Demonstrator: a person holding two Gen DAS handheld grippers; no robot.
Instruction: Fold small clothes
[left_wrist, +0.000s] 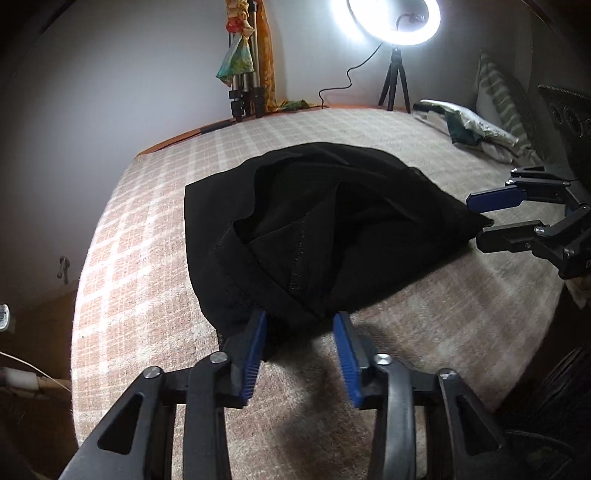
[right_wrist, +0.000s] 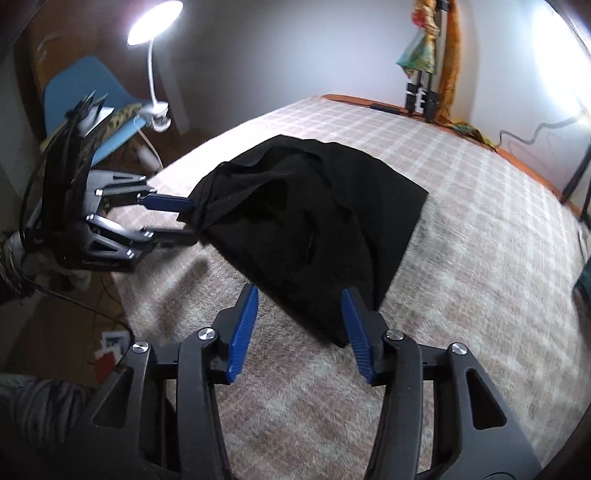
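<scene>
A small black garment lies rumpled on the checked bedspread; it also shows in the right wrist view. My left gripper is open, its blue pads either side of the garment's near corner. In the right wrist view the left gripper stands open around that corner. My right gripper is open, its pads either side of the garment's other near edge. In the left wrist view the right gripper is open at the garment's right corner.
A ring light on a tripod and a folded tripod with cloths stand at the bed's far side. A pile of clothes and a pillow lie far right. A blue chair and clip lamp stand beside the bed.
</scene>
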